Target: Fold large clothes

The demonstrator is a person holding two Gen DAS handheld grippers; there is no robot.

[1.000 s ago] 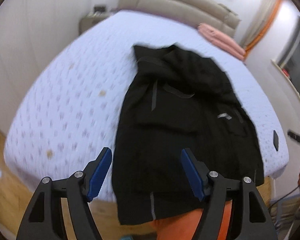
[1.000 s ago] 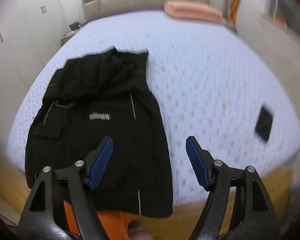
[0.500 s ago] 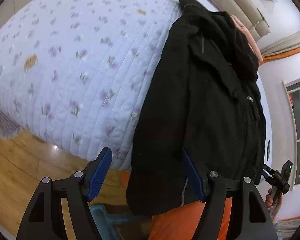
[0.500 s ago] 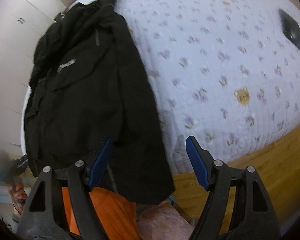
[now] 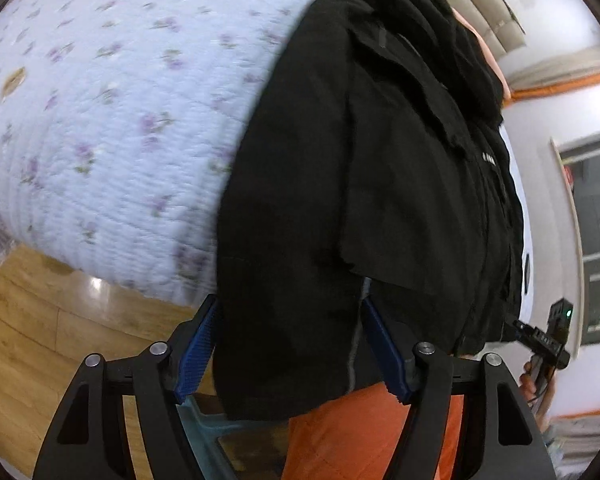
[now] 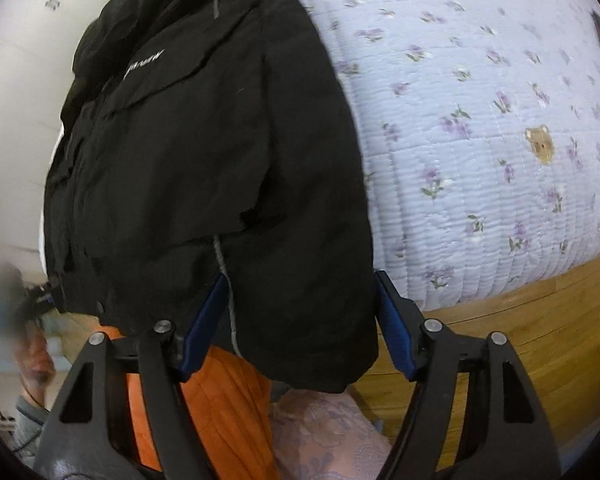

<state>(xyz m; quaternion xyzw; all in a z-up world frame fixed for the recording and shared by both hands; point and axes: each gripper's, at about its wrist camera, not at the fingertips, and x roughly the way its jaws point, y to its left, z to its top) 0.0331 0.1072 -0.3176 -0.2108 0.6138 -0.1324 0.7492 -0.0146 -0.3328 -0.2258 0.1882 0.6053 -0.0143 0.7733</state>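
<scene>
1. Lavender quilted bedding (image 5: 100,128) with small purple flowers is covering the bed, and we are seeing wooden flooring (image 5: 32,344) running below its edge in both wrist views.
2. We are looking at a black jacket (image 5: 340,184) lying lengthwise on the bed, its lower hem hanging over the near edge toward us.
3. Our left gripper (image 5: 290,350) is sitting low at that hem with its blue pads (image 5: 194,350) spread wide; the jaws are released, and the hanging corner of fabric is lying between them without being pinched.
4. Our right gripper (image 6: 298,326) is framing the opposite hem corner of the jacket (image 6: 204,152) in the same way, jaws spread apart and clamping nothing, with a grey seam stripe (image 6: 224,276) running down just inside its left pad.
5. We are noticing white lettering (image 6: 144,64) on the jacket's chest, higher up on the bed.
6. Orange quilted clothing (image 5: 360,436) is showing under the hem in both views.
7. A bear motif (image 6: 540,144) is decorating the quilt (image 6: 500,120) to the right of the jacket.
</scene>
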